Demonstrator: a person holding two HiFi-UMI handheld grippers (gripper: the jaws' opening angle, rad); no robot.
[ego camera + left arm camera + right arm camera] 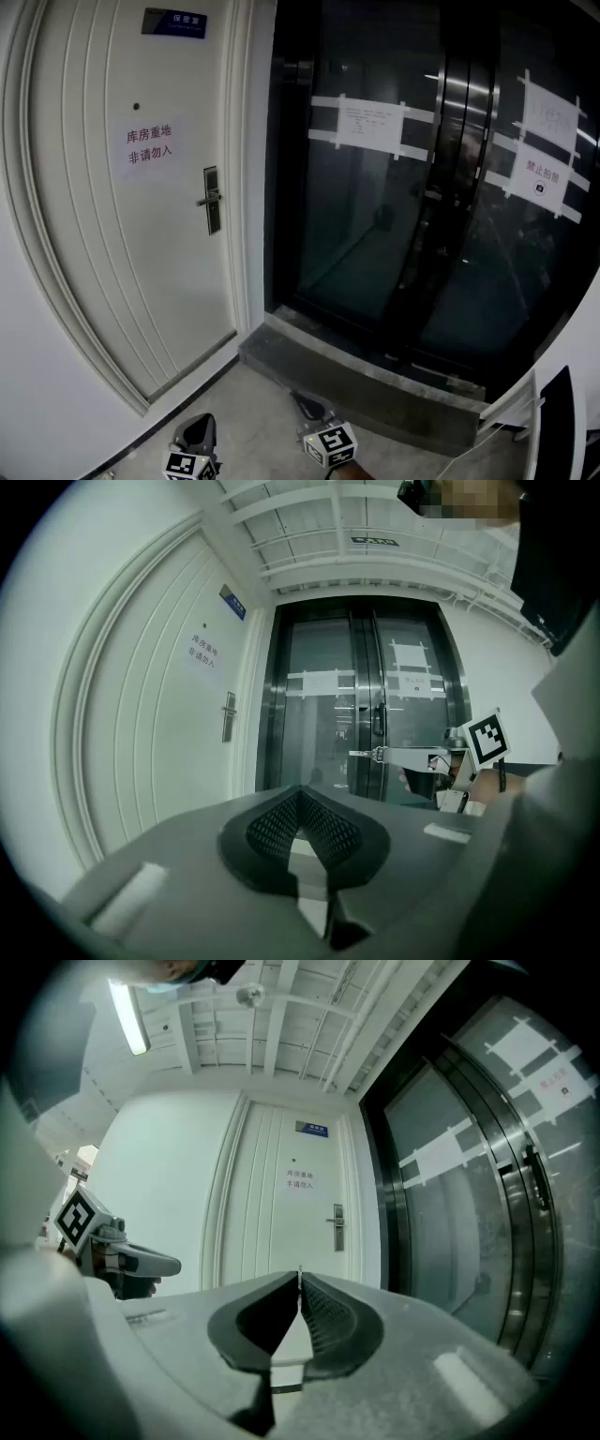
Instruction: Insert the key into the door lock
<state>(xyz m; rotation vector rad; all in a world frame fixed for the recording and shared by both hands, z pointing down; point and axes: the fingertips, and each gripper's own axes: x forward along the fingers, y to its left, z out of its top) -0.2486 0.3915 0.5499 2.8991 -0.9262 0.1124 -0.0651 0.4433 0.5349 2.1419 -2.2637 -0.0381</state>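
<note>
**Gripper pose.** In the head view, both grippers sit at the bottom edge of the frame, side by side and low over the floor (pixel 262 412). The left gripper (pixel 201 427) is nearer the white door (pixel 112 244). The right gripper (pixel 309 405) is just beside it, in front of the concrete step (pixel 375 384). Each carries its marker cube (pixel 330 445) behind the jaws. Both are held about level. The right gripper view faces the white door squarely. The left gripper view faces the dark glass doors (pixel 366 714), with the white door off to its left.

**Jaw state.**
- Left gripper (pixel 300 794): the jaws are together at the tips, with nothing between the pads.
- Right gripper (pixel 300 1277): the jaws are clamped on the key (pixel 300 1268), which shows edge-on as a thin sliver above the tips. From the left gripper view the key (pixel 364 754) projects forward from the right gripper (pixel 386 755), with the person's hand (pixel 483 785) behind the cube.

**Task items.** The door lock (pixel 212 200) is a dark plate with a lever handle on the right-hand side of the white door, below a paper notice (pixel 150 147) printed in red. The key is well apart from the lock. The keyhole is too small to make out.
</note>
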